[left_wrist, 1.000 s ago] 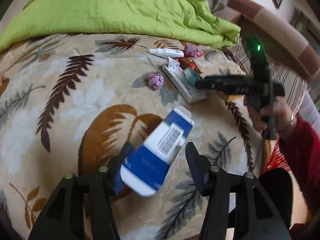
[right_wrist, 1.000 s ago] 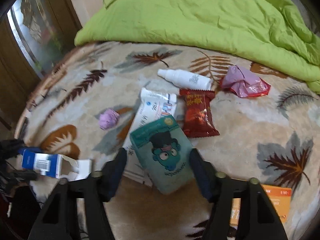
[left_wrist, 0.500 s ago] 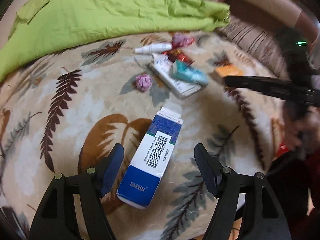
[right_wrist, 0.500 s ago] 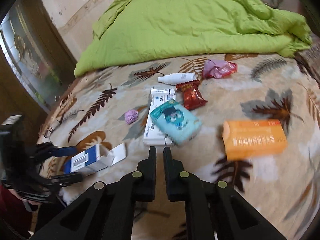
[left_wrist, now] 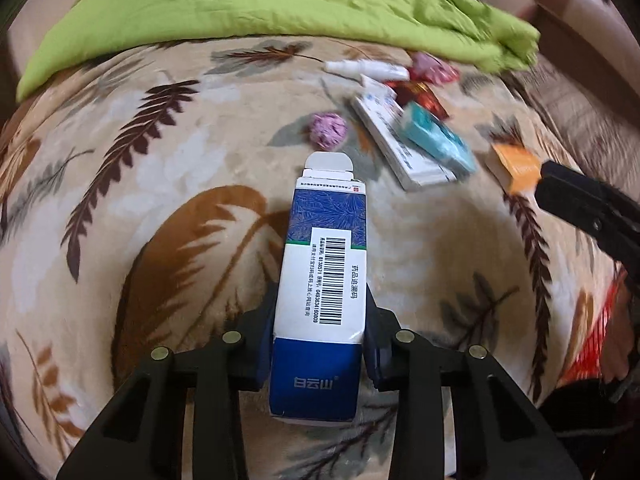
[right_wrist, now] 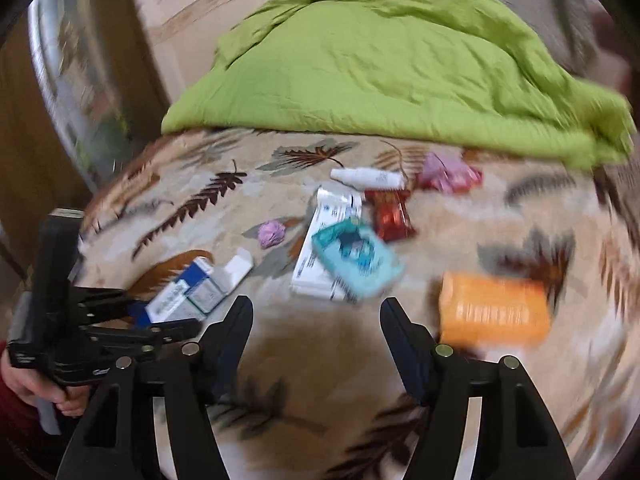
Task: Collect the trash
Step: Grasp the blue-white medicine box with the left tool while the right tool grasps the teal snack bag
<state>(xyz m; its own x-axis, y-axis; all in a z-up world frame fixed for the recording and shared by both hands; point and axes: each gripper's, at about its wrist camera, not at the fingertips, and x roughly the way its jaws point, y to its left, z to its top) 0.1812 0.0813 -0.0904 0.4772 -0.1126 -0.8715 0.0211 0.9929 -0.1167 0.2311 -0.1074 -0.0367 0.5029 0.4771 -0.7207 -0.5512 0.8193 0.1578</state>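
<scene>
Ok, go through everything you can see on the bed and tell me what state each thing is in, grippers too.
Left hand-held gripper: shut on the blue and white box.
Blue and white box: gripped, end flap open.
Right hand-held gripper: open, empty.
Teal packet: lying across the white carton.
White carton: flat, flap open.
White bottle: on its side.
Purple paper ball: crumpled.
Orange box: flat, blurred.

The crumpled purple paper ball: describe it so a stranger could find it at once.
Below the green quilt lies the leaf-patterned blanket. Left of the litter cluster sits the purple paper ball, beside the long white box. It is the only round, wadded piece.
</scene>
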